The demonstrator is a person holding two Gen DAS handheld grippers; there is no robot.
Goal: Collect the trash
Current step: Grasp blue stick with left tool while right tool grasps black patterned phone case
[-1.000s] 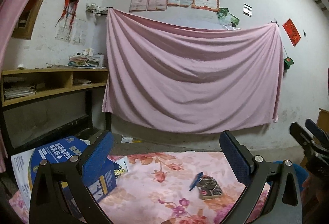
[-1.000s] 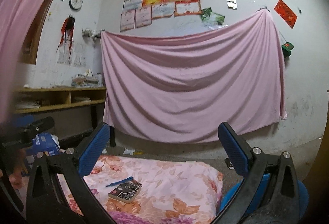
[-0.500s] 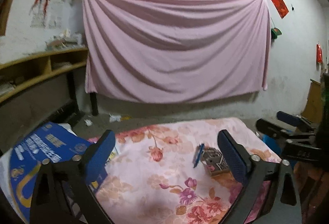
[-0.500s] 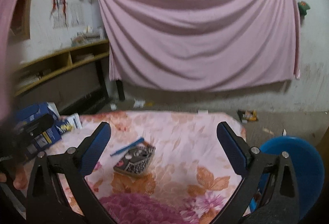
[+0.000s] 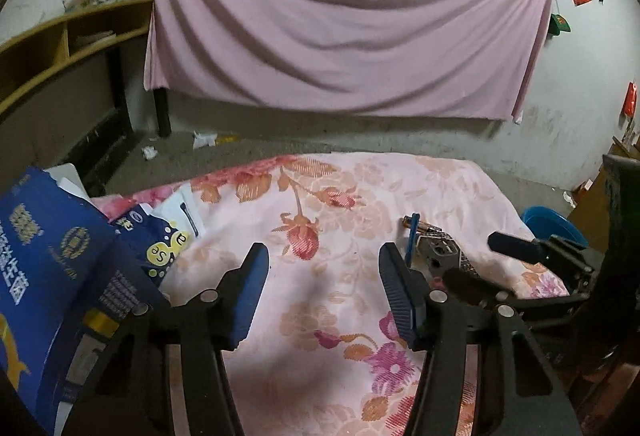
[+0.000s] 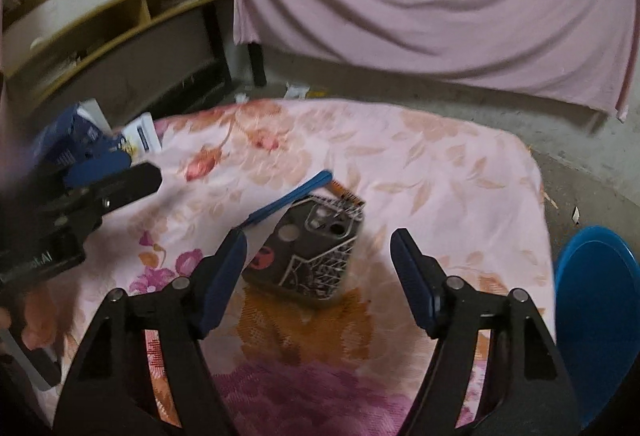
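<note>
Right tool (image 6: 318, 278): jaws wide apart, empty, poised above the dark patterned phone case (image 6: 310, 256) lying mid-counter on the floral pink cloth (image 6: 420, 164). Left tool (image 5: 324, 290): likewise agape, holding nothing. Risk: the thin blue stick (image 6: 290, 198) touching the case's far-left edge may be knocked away, or cloth pinched.

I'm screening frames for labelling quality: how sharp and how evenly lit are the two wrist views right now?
Left wrist view: fairly sharp on the floral cloth; dim, with a soft shadow between the left gripper fingers; fisheye bends the shelf. Right wrist view: motion-smeared, phone case and blue pen soft-edged, left edge blurred, corners dark.
</note>
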